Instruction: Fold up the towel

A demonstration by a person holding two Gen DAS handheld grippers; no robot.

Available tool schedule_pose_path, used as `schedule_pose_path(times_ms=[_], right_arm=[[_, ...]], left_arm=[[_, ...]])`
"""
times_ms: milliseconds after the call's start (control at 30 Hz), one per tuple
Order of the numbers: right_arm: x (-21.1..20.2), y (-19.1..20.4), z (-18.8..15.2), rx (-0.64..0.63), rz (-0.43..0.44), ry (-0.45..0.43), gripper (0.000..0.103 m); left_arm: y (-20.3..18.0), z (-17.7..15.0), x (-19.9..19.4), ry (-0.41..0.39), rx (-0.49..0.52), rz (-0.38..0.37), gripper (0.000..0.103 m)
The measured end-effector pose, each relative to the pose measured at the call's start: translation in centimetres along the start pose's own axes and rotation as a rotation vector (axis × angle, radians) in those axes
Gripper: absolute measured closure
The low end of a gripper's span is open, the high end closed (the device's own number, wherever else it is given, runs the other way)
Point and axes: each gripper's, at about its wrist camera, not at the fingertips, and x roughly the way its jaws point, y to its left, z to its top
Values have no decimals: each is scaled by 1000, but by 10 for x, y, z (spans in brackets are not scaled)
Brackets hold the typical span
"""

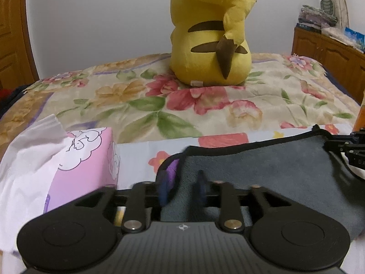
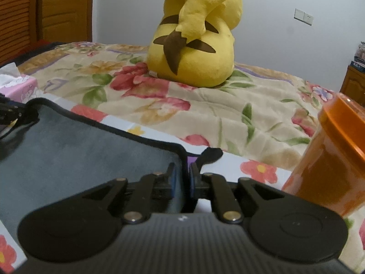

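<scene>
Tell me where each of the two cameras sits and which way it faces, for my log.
Left wrist: on the left gripper, low over the bed, facing the wall; jaws straddle the grey towel's left edge, tissue box at left, right gripper at far right.
Right wrist: on the right gripper, facing the same way; jaws close around the towel's right edge, orange jar at right, left gripper at far left.
Shared: towel, yellow plush toy, floral quilt, tissue box.

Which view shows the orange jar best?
The right wrist view: the orange jar fills its right edge, showing lid and side, standing right of the towel. The left wrist view catches only an orange sliver at its right border.
</scene>
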Motion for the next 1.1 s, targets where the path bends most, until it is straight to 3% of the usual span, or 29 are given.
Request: schedule_pose_path(times_ms=[100,167,200,633,867,1100], right_arm=[[-8,-2,0,20,3,-7,86],[-15,-2,-1,25,3,-18,55],[-19,-2,-1,29,8,-27,52],[-88,4,-7,94,33,-33,49],[-138,6,-13,125,29,-56,40],[-178,8,-15,138,21,-62,35]], left_arm=[[-4,-2,-9,-1,4,-11,57],[-7,-4,-15,3,10,-17,56],[-8,-5,-20,3,10,-21,54],[-28,-29,-84,35,21,-38,51],[-35,-29,-124,38,38,-34,48],[-47,-26,-165,32,73,-6,37]])
